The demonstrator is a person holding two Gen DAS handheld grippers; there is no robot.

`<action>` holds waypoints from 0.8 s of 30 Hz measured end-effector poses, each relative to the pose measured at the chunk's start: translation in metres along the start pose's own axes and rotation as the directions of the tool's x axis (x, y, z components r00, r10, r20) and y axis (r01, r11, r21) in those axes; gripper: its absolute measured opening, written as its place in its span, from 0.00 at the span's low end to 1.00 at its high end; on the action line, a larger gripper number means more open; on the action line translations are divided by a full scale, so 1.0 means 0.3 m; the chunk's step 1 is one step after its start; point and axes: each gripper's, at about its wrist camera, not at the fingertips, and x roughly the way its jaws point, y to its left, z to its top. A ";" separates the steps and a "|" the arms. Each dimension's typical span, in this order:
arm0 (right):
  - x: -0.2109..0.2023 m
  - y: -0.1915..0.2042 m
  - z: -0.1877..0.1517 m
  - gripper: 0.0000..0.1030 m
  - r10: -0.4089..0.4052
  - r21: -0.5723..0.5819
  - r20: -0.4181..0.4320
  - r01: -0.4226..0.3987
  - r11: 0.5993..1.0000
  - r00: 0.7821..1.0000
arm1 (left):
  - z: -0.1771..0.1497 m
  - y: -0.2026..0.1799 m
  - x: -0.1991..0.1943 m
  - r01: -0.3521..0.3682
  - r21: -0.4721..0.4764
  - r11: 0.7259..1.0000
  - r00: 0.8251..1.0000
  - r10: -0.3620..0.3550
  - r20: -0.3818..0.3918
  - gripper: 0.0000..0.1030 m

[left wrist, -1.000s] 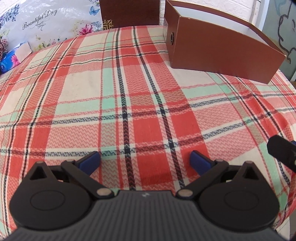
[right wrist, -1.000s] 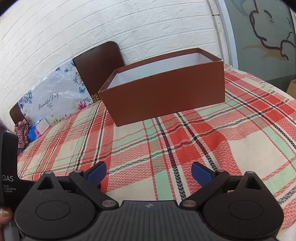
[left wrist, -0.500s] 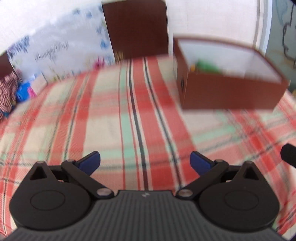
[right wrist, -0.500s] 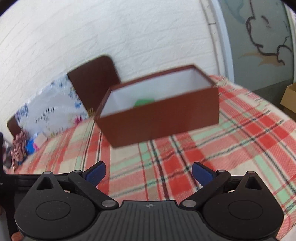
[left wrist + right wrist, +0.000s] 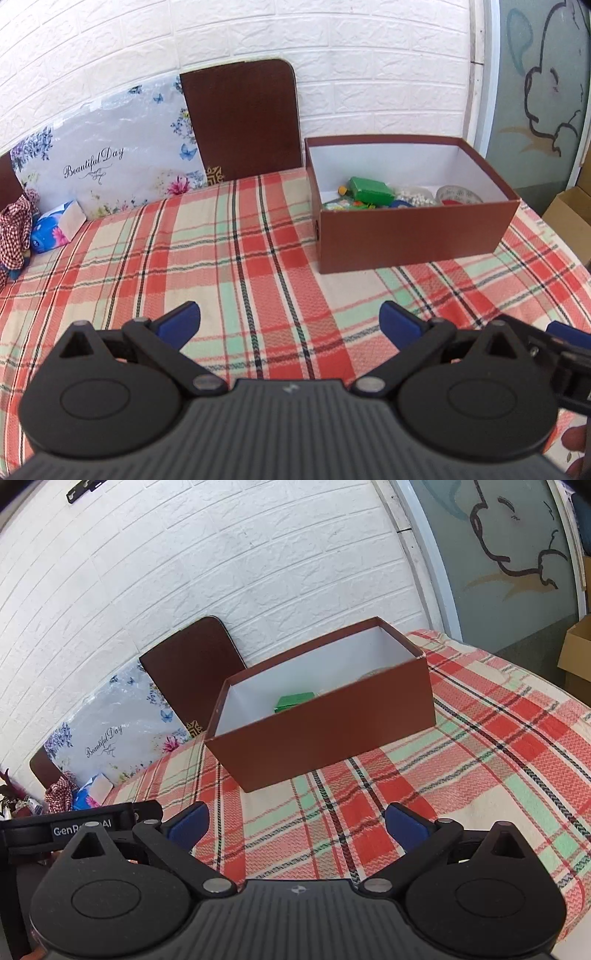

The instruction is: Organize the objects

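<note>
A brown open box point(image 5: 413, 236) with a white inside stands on the plaid tablecloth point(image 5: 229, 258) at the back right. It holds a green packet point(image 5: 370, 189), white beads point(image 5: 415, 195) and other small items. In the right wrist view the box point(image 5: 325, 734) stands straight ahead with the green packet point(image 5: 293, 701) showing over its rim. My left gripper point(image 5: 290, 319) is open and empty above the cloth, well short of the box. My right gripper point(image 5: 297, 825) is open and empty, a little before the box.
A brown board point(image 5: 243, 118) and a floral "Beautiful Day" bag point(image 5: 107, 166) lean on the white brick wall. A blue tissue pack point(image 5: 55, 230) and checked cloth point(image 5: 13, 236) lie at the far left. A cardboard box point(image 5: 570, 216) sits beyond the table's right edge.
Both grippers have risen and tilted up, so the box's contents and the wall now show. Both stay open and empty.
</note>
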 end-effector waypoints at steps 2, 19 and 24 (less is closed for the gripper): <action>0.001 -0.010 -0.013 0.99 -0.007 0.007 -0.003 0.007 1.000 1.000 | -0.017 -0.002 0.011 -0.008 0.003 1.000 1.000 0.008 -0.012 1.00; 0.039 -0.064 -0.046 0.99 -0.027 0.032 -0.046 0.029 0.999 0.999 | -0.064 -0.054 0.053 -0.009 0.055 0.998 1.000 0.010 -0.022 1.00; 0.043 -0.057 -0.053 0.99 -0.028 0.025 -0.051 0.029 0.999 0.998 | -0.072 -0.073 0.051 0.008 0.076 0.997 1.000 -0.006 -0.020 1.00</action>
